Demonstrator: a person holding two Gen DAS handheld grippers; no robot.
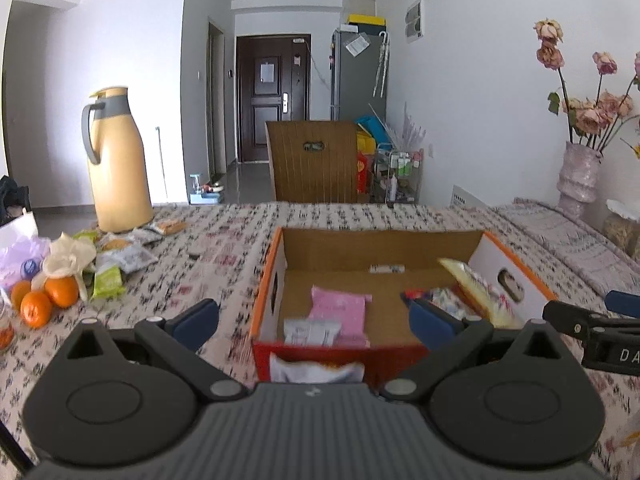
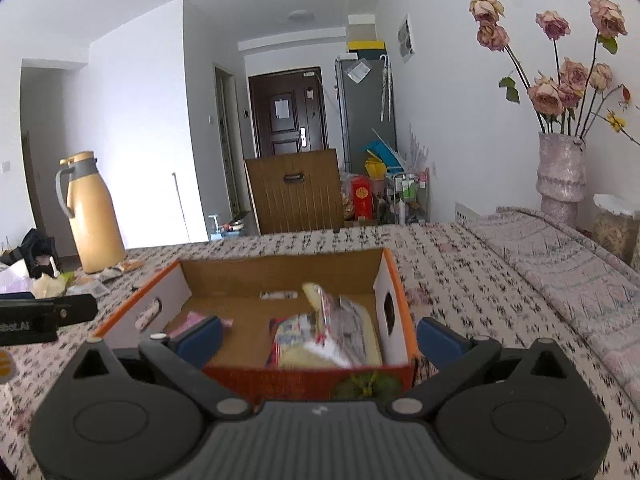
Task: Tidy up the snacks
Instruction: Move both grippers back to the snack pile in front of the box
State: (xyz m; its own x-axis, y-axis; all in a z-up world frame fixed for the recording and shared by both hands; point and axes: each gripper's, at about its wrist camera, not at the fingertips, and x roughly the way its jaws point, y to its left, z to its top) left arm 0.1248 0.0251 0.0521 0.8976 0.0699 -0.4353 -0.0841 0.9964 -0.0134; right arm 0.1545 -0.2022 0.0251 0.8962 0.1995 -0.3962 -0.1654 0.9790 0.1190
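An open cardboard box (image 1: pixel 276 264) with orange rim sits on the patterned tablecloth; it also shows in the right wrist view (image 2: pixel 394 280). Inside lie a pink packet (image 1: pixel 340 310), a grey-white packet (image 1: pixel 310 332) and a pile of clear-wrapped snacks (image 2: pixel 332 336) at the right side. Loose snack packets (image 1: pixel 116 258) lie at the table's far left. My left gripper (image 1: pixel 314 320) is open and empty before the box's near wall. My right gripper (image 2: pixel 318 338) is open and empty at the box's near right corner. Its finger shows in the left wrist view (image 1: pixel 588 326).
A yellow thermos jug (image 1: pixel 116 164) stands behind the loose packets. Oranges (image 1: pixel 48 298) and bags lie at the left edge. A vase of dried roses (image 2: pixel 560 172) and a jar (image 2: pixel 616 224) stand at the right. A wooden chair (image 1: pixel 314 162) is beyond the table.
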